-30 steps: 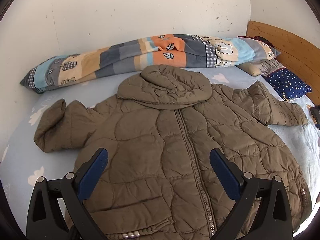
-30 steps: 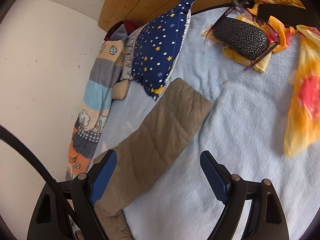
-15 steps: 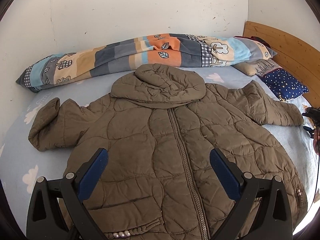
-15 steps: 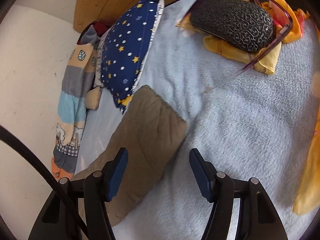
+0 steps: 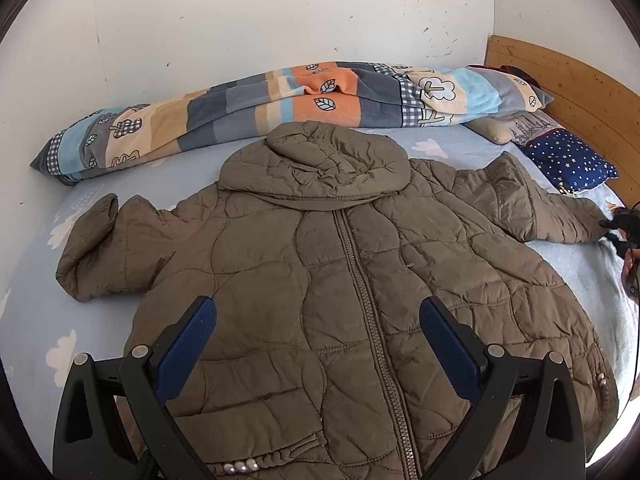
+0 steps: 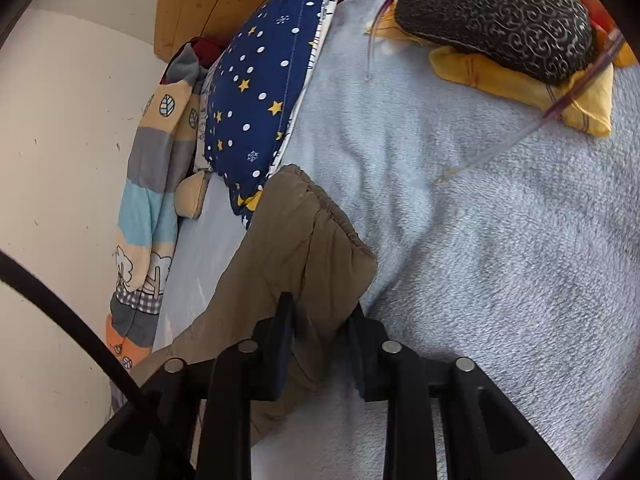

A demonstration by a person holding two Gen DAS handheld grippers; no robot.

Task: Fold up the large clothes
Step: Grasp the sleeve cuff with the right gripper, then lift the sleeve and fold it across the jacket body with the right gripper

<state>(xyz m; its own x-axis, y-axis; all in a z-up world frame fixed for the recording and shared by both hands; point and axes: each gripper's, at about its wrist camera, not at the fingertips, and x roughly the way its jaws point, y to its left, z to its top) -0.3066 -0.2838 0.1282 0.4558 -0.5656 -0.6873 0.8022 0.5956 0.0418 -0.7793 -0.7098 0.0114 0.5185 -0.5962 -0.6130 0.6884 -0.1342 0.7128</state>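
A brown quilted hooded jacket [image 5: 340, 280] lies front up and zipped on the light blue bed, both sleeves spread out. My left gripper [image 5: 318, 312] hovers open over the jacket's lower front, with nothing between its blue pads. The jacket's right sleeve [image 6: 304, 248] reaches toward the star pillow. My right gripper [image 6: 320, 312] is closing on this sleeve near the cuff, and its pads pinch the bunched brown fabric. In the left wrist view the right gripper [image 5: 620, 226] shows as a dark shape at the sleeve's end.
A rolled patchwork quilt [image 5: 280, 104] lies along the white wall behind the jacket. A navy star pillow [image 6: 264, 92] leans against the wooden headboard [image 5: 560, 80]. A dark glasses case [image 6: 496, 16] rests on yellow cloth [image 6: 520, 88], with glasses beside it.
My right gripper came forward and down over the sleeve end, and its wide jaws closed onto the cuff fabric. The left gripper stayed open over the jacket.
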